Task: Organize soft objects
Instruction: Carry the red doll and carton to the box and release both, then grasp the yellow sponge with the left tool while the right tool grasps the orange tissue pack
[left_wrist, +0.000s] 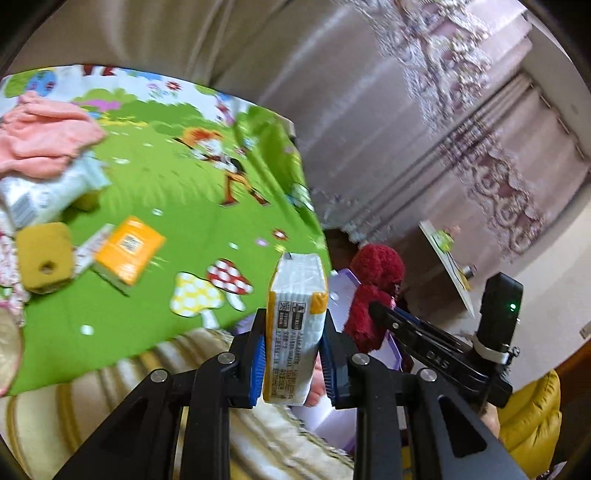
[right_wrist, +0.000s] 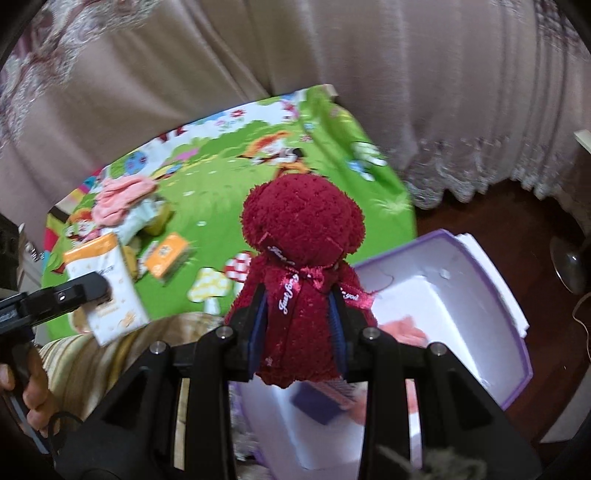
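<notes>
My left gripper (left_wrist: 293, 356) is shut on a white and orange tissue pack (left_wrist: 295, 317), held upright off the green cartoon mat (left_wrist: 166, 184). That same tissue pack (right_wrist: 107, 291) shows at the left of the right wrist view, with the left gripper (right_wrist: 88, 291) on it. My right gripper (right_wrist: 299, 328) is shut on a dark red plush towel bear (right_wrist: 301, 258) with a ribbon, held above the near edge of a white bin with a purple rim (right_wrist: 491, 280). The bear (left_wrist: 373, 291) and the right gripper (left_wrist: 376, 308) also show at the right of the left wrist view.
On the mat lie a pink cloth (left_wrist: 44, 136), a large white pack (left_wrist: 44, 192), a yellow sponge (left_wrist: 44, 258) and an orange tissue pack (left_wrist: 129, 251). The bin holds a pink item (right_wrist: 402, 328) and a dark blue one (right_wrist: 317, 402). Curtains (right_wrist: 443, 92) hang behind; a striped cushion (left_wrist: 110, 406) lies below.
</notes>
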